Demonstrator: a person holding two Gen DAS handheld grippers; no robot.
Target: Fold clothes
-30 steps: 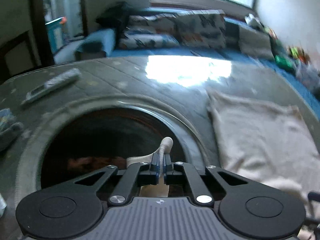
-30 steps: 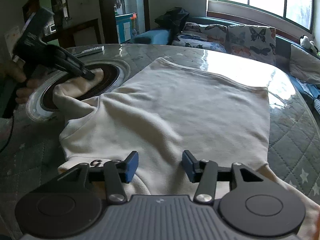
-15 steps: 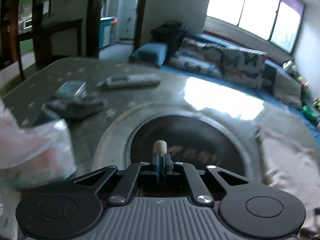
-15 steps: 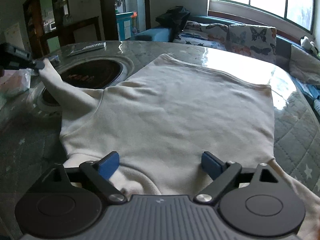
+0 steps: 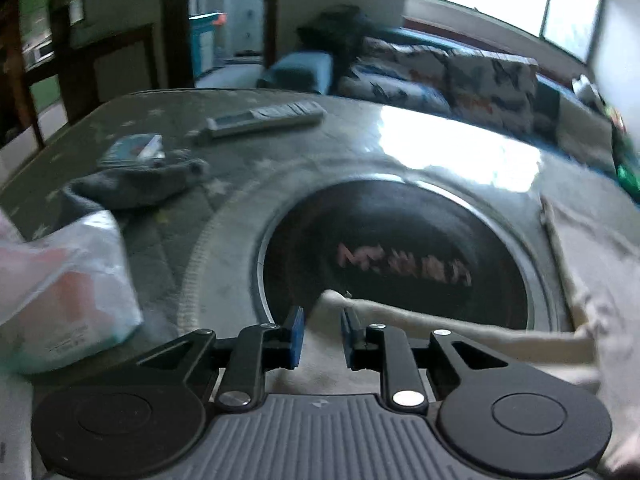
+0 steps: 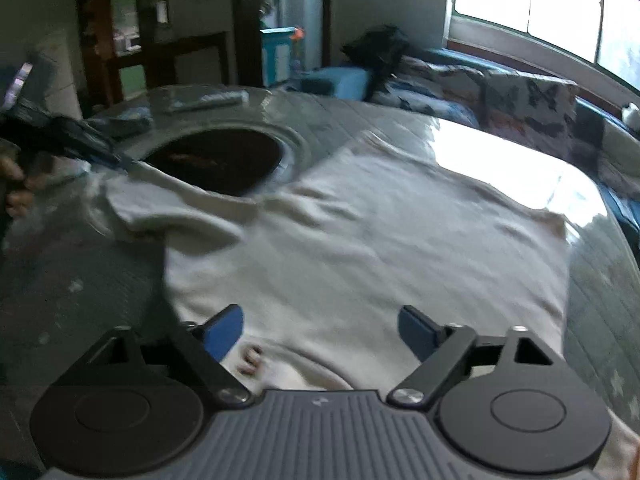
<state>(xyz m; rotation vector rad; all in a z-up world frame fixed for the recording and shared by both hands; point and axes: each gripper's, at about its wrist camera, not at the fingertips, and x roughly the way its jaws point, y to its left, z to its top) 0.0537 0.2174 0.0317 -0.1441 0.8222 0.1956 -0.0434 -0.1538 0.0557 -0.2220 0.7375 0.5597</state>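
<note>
A living room, daylight pouring through wide windows [image 6: 540, 4] onto a glossy quilted table cover [image 6: 592, 300] patterned with stars; butterfly-print cushions [image 6: 528, 96] lined along a blue sofa behind. Sunk into the table [image 5: 240, 160], a round dark cooktop [image 5: 400, 256] ringed in metal. Spread flat across the table, a cream T-shirt [image 6: 360, 248], collar nearest the right wrist camera, hem toward the window. Stretched out sideways over the cooktop's edge, the shirt's left sleeve [image 6: 168, 196], apparently pulled straight so that it lies smooth before folding inward. At the sleeve's end, the left gripper [image 5: 322, 334], jaws a little apart with the cuff lying loosely between the blue pads [image 5: 295, 336], seemingly releasing rather than pinching. Hovering just above the collar, the right gripper [image 6: 320, 330], jaws spread wide, holding nothing, likely poised for a grab near the neckline. Elsewhere on the table, well clear of the shirt: a grey remote control [image 5: 264, 118], a small card packet [image 5: 134, 150], a crumpled dark grey cloth [image 5: 132, 186] and a plastic-wrapped pack [image 5: 60, 288] close to the left gripper. Sleeve fold not yet made; body of the shirt unfolded.
</note>
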